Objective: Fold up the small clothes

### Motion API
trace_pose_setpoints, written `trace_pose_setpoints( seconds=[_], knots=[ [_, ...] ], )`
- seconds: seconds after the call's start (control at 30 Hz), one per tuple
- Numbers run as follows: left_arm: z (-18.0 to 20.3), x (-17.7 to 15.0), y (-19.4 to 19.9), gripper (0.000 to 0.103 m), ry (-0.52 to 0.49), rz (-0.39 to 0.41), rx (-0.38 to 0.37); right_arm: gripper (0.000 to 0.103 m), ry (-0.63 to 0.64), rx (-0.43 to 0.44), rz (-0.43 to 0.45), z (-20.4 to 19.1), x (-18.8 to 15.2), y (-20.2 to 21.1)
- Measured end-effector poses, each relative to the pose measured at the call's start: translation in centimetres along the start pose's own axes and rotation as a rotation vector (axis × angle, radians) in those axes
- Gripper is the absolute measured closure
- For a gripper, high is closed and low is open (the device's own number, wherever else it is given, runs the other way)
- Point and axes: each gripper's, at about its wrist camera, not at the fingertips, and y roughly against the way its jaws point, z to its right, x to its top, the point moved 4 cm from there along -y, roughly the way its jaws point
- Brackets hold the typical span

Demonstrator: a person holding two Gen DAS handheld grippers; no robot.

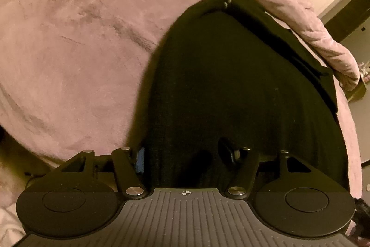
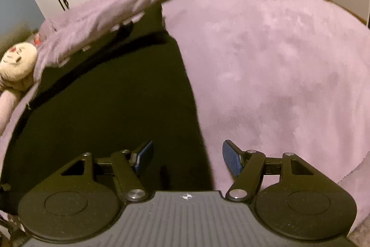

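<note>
A black garment (image 1: 231,85) is lying spread on the pink bed (image 1: 69,50). The left claw (image 1: 185,154) is sitting spread apart, with fabric lying between its fingers. The right claw (image 2: 187,156) is hovering released over the garment's edge.

garment (image 1: 231,85): black matt knit cloth | blanket (image 1: 69,38): pink plush fleece | right tongs (image 2: 187,155): matt blk plastic
</note>
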Motion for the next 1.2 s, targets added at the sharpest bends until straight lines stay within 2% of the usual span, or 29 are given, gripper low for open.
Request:
trace_pose_setpoints(
  seconds=[0.1,0.2,0.23,0.37,0.6,0.67,0.8,0.87,1.03,1.2],
  knots=[
    [0.2,0.0,0.0,0.037,-0.018,-0.010,0.004,0.047,0.012,0.024,-0.025,0.3,-0.6,-0.5],
    [0.3,0.1,0.1,0.043,-0.021,-0.019,-0.005,0.072,0.010,0.062,-0.024,0.4,-0.7,-0.2],
    [0.3,0.2,0.1,0.045,-0.023,-0.022,-0.003,0.074,0.003,0.086,-0.030,0.4,-0.8,-0.2],
    [-0.1,0.3,0.0,0.056,-0.021,-0.031,0.007,0.074,0.026,0.090,-0.039,0.3,-1.1,-0.5],
    [0.2,0.3,-0.4,0.057,-0.066,-0.051,0.042,0.073,0.022,0.106,-0.055,0.4,-1.1,-0.5],
    [0.3,0.3,-0.3,0.061,-0.085,-0.058,0.059,0.073,0.030,0.111,-0.068,0.3,-1.1,-0.4],
    [-0.1,0.4,-0.2,0.078,-0.088,-0.073,0.079,0.073,0.061,0.108,-0.082,-0.1,-1.2,-0.2],
    [-0.5,0.5,0.0,0.082,-0.076,-0.077,0.071,0.074,0.090,0.100,-0.085,-0.3,-1.2,-0.1],
    [-0.7,0.4,0.3,0.086,-0.079,-0.074,0.067,0.088,0.146,0.092,-0.079,-1.0,-1.1,0.1],
    [-0.7,0.4,0.4,0.087,-0.067,-0.072,0.049,0.089,0.126,0.113,-0.080,-0.8,-1.0,0.4]
  ],
)
